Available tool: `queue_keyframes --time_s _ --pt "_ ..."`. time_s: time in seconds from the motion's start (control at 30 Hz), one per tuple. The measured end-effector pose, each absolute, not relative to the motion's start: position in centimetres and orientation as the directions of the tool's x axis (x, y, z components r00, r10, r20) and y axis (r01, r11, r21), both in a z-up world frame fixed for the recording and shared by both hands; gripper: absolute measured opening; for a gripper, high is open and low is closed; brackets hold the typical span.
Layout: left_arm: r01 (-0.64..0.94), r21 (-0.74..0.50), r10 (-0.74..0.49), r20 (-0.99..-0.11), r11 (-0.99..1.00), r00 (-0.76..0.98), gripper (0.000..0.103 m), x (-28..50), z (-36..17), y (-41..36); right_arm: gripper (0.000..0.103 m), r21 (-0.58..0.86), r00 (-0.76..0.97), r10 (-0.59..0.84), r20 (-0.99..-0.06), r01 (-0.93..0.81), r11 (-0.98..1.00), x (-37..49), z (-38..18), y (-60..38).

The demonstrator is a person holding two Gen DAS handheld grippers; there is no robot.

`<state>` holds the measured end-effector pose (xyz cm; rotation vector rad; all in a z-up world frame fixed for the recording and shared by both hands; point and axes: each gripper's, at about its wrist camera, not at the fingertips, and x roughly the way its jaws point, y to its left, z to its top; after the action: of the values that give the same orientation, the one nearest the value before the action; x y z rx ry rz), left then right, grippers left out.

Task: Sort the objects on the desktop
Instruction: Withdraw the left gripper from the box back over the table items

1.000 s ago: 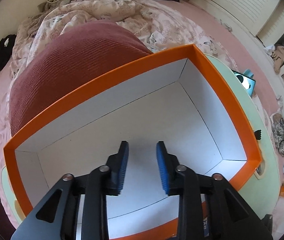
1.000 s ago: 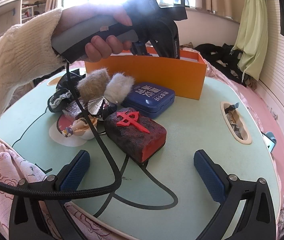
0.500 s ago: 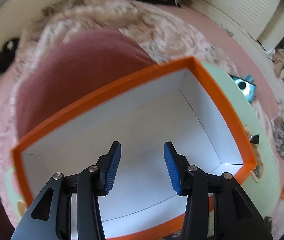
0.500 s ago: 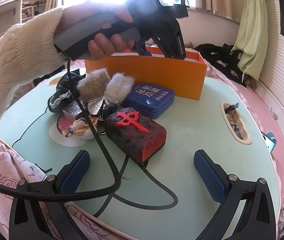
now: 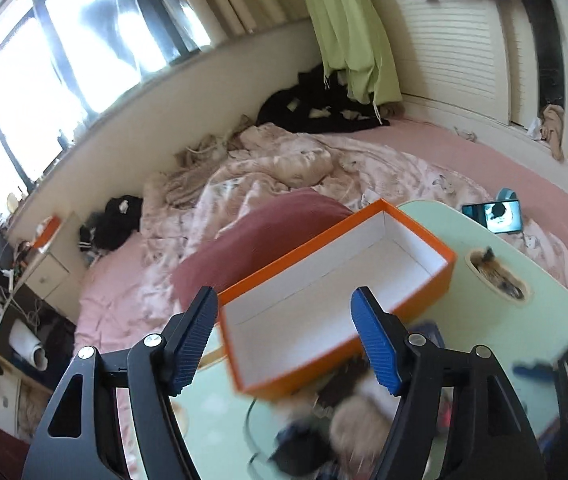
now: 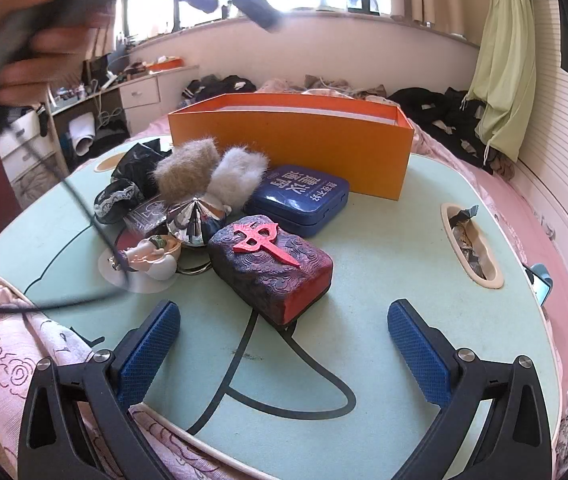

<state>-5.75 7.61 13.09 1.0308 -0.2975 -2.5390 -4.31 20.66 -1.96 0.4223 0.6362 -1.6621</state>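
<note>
Blurred fluffy clutter (image 5: 348,424) below left claw (image 5: 286,344)

The box (image 6: 290,148) stands at the far side of the bench (image 6: 384,280); just before it lies the tin (image 6: 300,200); left of the tin sit two fur puffs (image 6: 212,170); nearer, the carved block (image 6: 272,264); the figurine (image 6: 152,252) lies to its left.
</note>
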Motion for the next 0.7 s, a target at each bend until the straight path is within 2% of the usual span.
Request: queue_keyframes --time_s 0.1,0.17,0.2,0.27,0.4,0.5,0.53,0.6,0.7 --pt "0.253 0.290 -0.383 -0.633 -0.923 -0.673 0.070 -1.7 15.1 7.2 0.103 -0.172 -0.181 -0.778 -0.601 0.980 -0.095 -4.3 -2.0 20.7" --pt "0.216 0.258 -0.336 -0.687 -0.942 -0.644 0.076 0.6 15.6 6.5 0.103 -0.172 -0.180 -0.778 -0.601 0.981 -0.094 -4.3 -2.0 20.7" --pt "0.180 0.220 -0.284 -0.748 -0.959 -0.600 0.076 1.8 15.1 5.5 0.103 -0.171 -0.179 -0.778 -0.601 0.981 -0.094 -4.4 -2.0 20.7" --pt "0.161 0.181 -0.241 -0.795 -0.970 -0.557 0.076 3.4 14.2 4.4 0.103 -0.172 -0.179 -0.779 -0.601 0.981 -0.092 -4.4 -2.0 20.7" --pt "0.299 0.198 -0.317 -0.847 -0.933 -0.428 0.076 5.3 8.7 1.3 0.103 -0.172 -0.178 -0.778 -0.602 0.981 -0.091 -4.4 -2.0 20.7" --pt "0.348 0.038 -0.187 -0.896 -0.937 -0.403 0.076 6.6 3.9 0.1 0.103 -0.172 -0.176 -0.778 -0.603 0.981 -0.089 -4.6 -1.9 20.7" --pt "0.361 -0.035 -0.128 -0.899 -0.932 -0.418 0.076 6.9 2.6 0.1 0.103 -0.171 -0.175 -0.778 -0.603 0.981 -0.088 -4.6 -1.9 20.7" --pt "0.378 -0.102 -0.086 -0.890 -0.920 -0.449 0.076 7.0 1.1 0.5 0.103 -0.172 -0.175 -0.779 -0.602 0.981 -0.087 -4.6 -1.9 20.7" --pt "0.382 -0.111 -0.100 -0.865 -0.917 -0.492 0.076 6.8 0.1 2.1 0.103 -0.171 -0.173 -0.779 -0.603 0.981 -0.086 -4.7 -1.9 20.7"
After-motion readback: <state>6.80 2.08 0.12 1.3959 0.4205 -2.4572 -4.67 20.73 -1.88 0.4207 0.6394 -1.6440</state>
